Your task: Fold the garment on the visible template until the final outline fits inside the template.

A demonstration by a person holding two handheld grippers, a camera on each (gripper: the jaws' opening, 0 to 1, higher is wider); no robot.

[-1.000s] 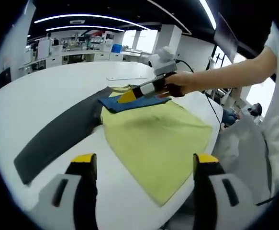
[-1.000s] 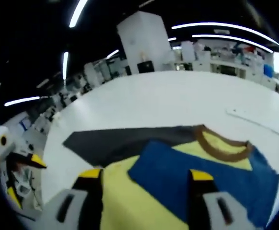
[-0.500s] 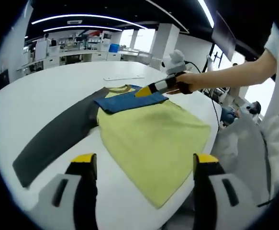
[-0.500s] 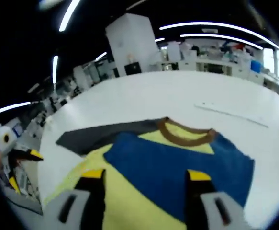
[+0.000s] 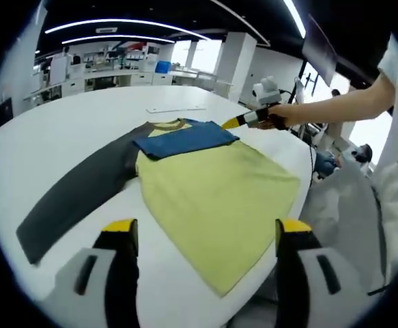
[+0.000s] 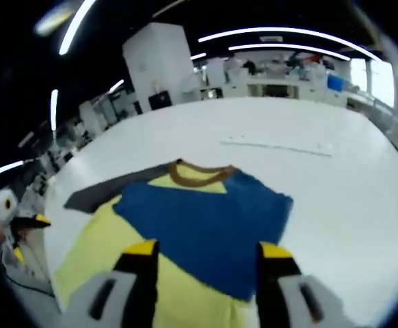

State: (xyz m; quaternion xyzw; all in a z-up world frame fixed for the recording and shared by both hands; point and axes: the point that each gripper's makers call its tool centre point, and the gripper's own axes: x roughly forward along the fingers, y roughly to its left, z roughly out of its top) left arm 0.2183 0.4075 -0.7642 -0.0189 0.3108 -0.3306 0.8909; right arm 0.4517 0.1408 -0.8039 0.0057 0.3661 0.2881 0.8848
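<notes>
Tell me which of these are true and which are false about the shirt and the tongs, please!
1. The blue sleeve is folded over the yellow shirt body. True.
2. The dark grey sleeve is folded over the shirt too. False: it lies stretched out flat on the white table.
3. The right tongs are squeezing the blue sleeve. False: they are off the cloth, beside its edge, with nothing between their tips in the right gripper view.
4. The shirt's collar is brown. True.
5. The left tongs are open and hold nothing. True.
</notes>
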